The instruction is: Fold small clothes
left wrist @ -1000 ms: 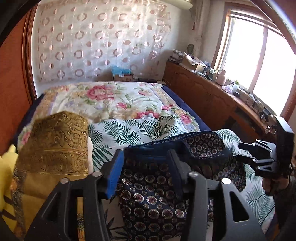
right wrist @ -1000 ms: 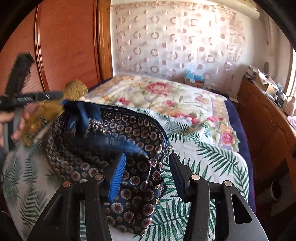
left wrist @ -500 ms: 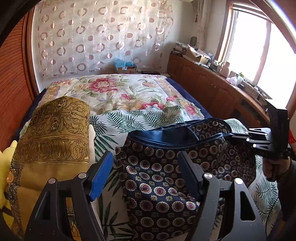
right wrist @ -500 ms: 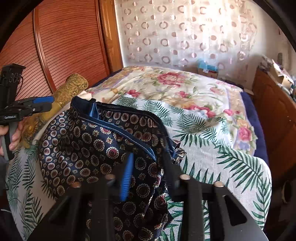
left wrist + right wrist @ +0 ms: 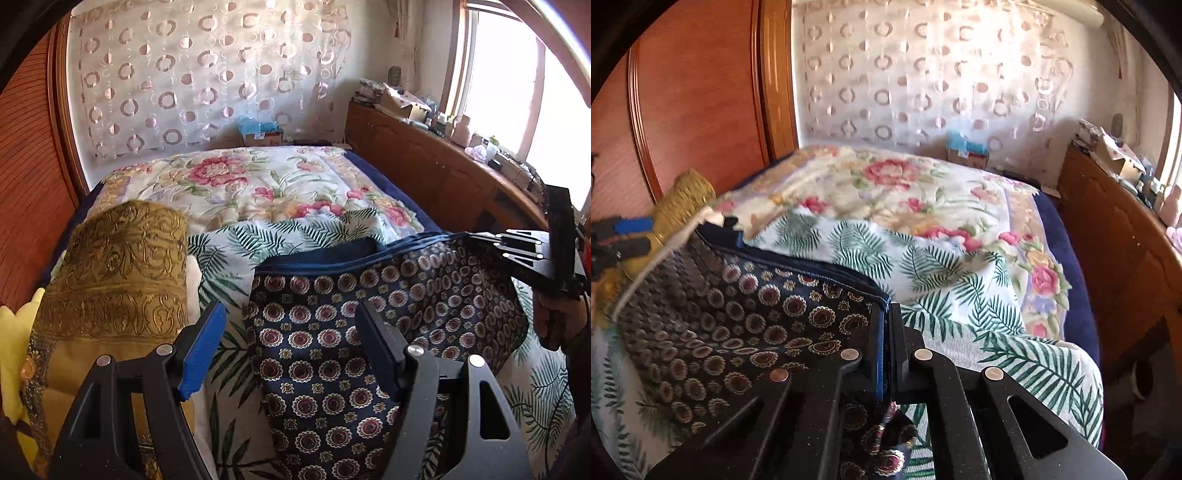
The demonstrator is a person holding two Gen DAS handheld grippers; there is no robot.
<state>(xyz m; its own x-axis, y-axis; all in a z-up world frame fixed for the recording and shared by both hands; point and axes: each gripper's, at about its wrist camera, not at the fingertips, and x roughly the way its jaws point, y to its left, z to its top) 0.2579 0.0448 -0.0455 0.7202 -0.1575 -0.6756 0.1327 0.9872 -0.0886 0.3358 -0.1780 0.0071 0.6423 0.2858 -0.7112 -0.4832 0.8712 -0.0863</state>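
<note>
Left wrist view: the left gripper (image 5: 291,354) was seen at the bottom of the frame with its jaws standing wide apart and nothing pressed between the pads. The left edge of the patterned garment (image 5: 369,325), dark blue with round medallion motifs, lay below and between the open fingers, spread across the centre and lower right of the frame on the palm-leaf sheet (image 5: 236,243). A gold brocade cloth (image 5: 118,273) was recorded at the left, just beside the garment, with a yellow item at the far left edge. At the right edge the right gripper (image 5: 484,240) was seen clamped on the garment's navy waistband, with a hand (image 5: 557,321) below it. A floral bedcover (image 5: 258,184) lay beyond, and a wooden sideboard (image 5: 424,162) under the window at upper right.

Right wrist view: the right gripper (image 5: 886,332), at bottom centre, was found closed, its jaws having just been drawn together on the garment's blue-trimmed upper edge (image 5: 798,295). The garment extended to the left of the frame, blurred there. The left gripper's blue pad (image 5: 631,225) was noted at the far left edge, beside the gold cloth (image 5: 687,195).
</note>
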